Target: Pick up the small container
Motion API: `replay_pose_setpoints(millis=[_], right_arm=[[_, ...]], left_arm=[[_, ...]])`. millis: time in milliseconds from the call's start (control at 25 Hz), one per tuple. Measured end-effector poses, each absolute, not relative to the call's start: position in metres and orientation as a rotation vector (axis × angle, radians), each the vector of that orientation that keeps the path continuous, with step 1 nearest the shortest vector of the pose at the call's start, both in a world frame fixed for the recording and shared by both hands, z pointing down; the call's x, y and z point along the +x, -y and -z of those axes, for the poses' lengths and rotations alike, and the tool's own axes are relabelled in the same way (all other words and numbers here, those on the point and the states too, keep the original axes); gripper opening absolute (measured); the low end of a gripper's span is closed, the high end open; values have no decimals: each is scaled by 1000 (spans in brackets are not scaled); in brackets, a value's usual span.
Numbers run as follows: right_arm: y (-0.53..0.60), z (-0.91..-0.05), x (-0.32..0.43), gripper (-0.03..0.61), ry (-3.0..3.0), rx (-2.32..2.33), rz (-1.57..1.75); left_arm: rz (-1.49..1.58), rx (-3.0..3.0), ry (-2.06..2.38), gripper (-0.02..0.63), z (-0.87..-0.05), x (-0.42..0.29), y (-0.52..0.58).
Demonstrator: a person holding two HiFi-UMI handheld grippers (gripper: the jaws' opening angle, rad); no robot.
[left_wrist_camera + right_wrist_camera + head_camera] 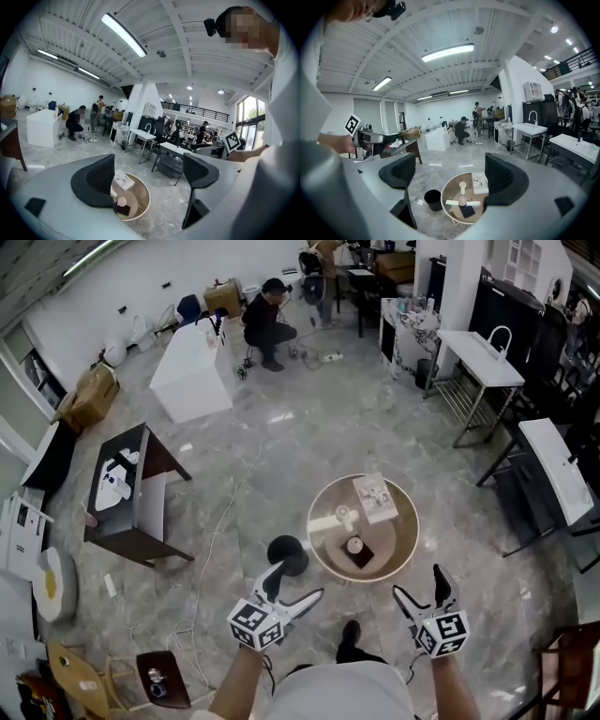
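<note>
The left gripper [150,173] has its jaws spread wide with nothing gripped between them. The right gripper [451,176] is spread just as wide and is also empty. In the head view both are held up close to the person's body, side by side and well apart from each other, and neither touches anything. Past the right gripper's jaws, well below, stands a round table [409,549] with a raised rim. The small container [354,545], round with a pale top, sits upright on a dark square mat [362,557] on the near part of the tabletop. Beyond it lie a white strip [323,523] and a small white bottle [343,516], and a flat white box [375,498] rests at the far side. A black bin [287,554] stands on the marble floor [281,446] just beside the table, on the left gripper's side.
</note>
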State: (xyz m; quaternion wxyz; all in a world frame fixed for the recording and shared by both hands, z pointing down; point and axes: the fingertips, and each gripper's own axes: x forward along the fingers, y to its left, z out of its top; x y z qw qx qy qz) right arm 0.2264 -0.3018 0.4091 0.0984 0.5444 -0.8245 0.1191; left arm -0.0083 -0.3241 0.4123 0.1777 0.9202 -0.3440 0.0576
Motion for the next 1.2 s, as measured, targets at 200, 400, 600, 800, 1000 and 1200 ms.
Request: replay_pose_setpoints(millis=[200,400,600,800,1000,1200], right_arm=[[350,-428,245,459,2461,1567,-397],[379,-432,259,458,2475,1532,-440],[398,-439,261,459,2478,1497,-448],[406,-450,260,458,2457,1528,-496],[422,-455,255,457,2425,1589,-529],[438,-453,244,459,2378,1661,-521]], left_arm=[[-152,2558,999,457,-423,10,367],[-133,2520,1009,454,-424,27,394],[-187,2530,1004,454,-427,37,416],[-215,2533,968,454,-433,37,431],[-242,2552,890,454,-447,33,458],[-270,2587,764,454,-456,33,482]])
